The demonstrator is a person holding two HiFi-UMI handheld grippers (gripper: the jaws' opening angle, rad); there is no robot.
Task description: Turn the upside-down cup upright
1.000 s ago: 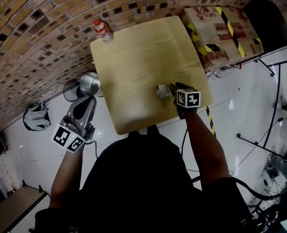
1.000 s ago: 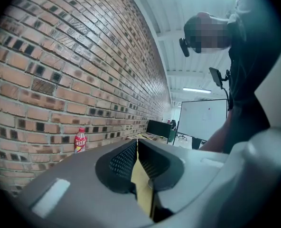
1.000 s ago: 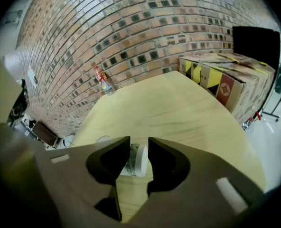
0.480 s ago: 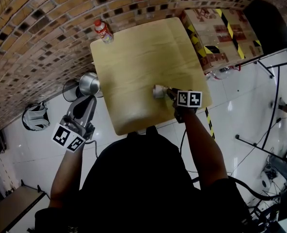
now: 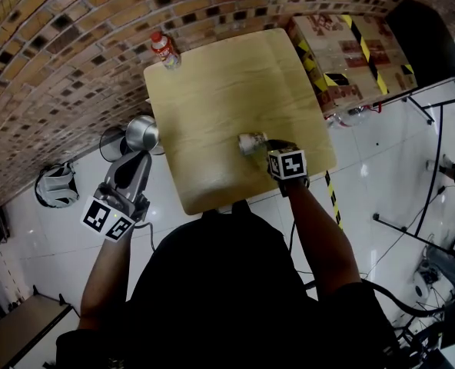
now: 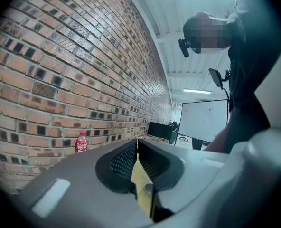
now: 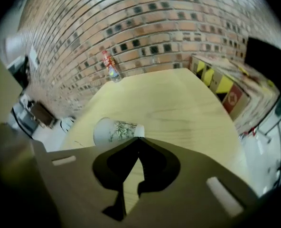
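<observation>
table (image 5: pixel 212 83): pale wood, set against brick wall (image 5: pixel 51 60), tiled floor (image 5: pixel 366 175) around | cup (image 5: pixel 250 142): laid on its side on table | right gripper (image 7: pixel 138 137): jaws closed, tips at cup | left gripper (image 6: pixel 137 140): jaws closed, empty, held over floor

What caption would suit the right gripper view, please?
Right gripper, jaws shut, by a white printed cup lying sideways on wooden table.

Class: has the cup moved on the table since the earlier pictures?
Yes. The cup has tipped onto its side and shifted slightly left, away from the right edge of the table.
</observation>
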